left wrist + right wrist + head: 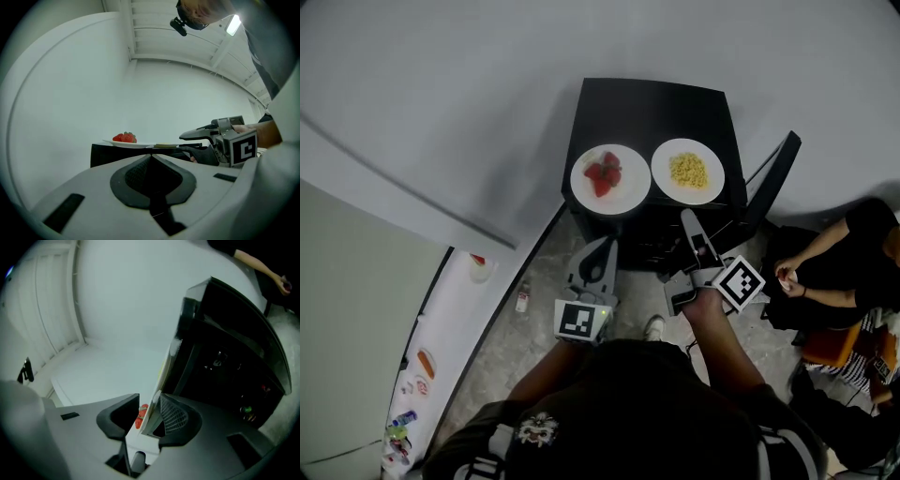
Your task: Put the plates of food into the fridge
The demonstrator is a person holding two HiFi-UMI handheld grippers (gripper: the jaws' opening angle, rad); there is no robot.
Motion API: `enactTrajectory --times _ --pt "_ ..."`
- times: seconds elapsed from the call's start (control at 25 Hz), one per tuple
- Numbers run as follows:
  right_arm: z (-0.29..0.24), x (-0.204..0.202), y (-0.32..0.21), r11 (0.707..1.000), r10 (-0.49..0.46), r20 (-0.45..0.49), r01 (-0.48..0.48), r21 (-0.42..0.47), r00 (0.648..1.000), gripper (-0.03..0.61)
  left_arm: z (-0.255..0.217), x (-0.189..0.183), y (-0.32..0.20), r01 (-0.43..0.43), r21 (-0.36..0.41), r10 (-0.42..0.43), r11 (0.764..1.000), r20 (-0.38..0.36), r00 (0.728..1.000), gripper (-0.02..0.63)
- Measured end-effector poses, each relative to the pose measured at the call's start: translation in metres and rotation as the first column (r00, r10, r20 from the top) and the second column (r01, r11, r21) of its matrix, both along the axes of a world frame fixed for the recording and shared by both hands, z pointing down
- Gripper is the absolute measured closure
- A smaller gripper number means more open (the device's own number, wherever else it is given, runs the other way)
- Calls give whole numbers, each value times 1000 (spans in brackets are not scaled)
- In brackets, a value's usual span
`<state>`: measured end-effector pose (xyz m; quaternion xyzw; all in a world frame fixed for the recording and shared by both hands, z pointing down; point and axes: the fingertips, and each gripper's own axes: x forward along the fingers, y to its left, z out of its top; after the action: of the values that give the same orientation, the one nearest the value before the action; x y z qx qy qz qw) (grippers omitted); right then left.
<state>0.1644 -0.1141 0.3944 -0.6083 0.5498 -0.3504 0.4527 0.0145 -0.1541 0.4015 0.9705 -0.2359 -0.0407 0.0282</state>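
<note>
L tool [151, 158] is pointing level at the black table [637, 103], jaws clenched together w/ nothing between them. Strawberry plate [610, 178] & yellow-food plate [687, 171] are sitting side by side on the table top, rims nearly touching. R tool [147, 399] is reaching in at the table's near edge, rolled onto its side, jaws released & apart, w/ the yellow-food plate's near rim standing between them; can't tell if a pad is touching it. Open fridge door [455, 328] is showing at left, seated person [834, 262] at right.
</note>
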Motion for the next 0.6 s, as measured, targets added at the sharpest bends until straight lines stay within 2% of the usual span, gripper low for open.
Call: enactTrajectory --times 0.12,0.2,0.6 --pt "2 5 -3 999 16 149 -22 41 989 446 1 -3 -1 -1 -5 1 1000 3 1000 591" --pt "2 8 -5 998 23 208 -35 58 978 445 2 -4 -1 0 -11 0 1000 -1 1000 592" --pt "-5 21 -12 994 48 252 -72 87 967 445 -1 -4 -1 1 -5 -1 1000 -11 1000 592"
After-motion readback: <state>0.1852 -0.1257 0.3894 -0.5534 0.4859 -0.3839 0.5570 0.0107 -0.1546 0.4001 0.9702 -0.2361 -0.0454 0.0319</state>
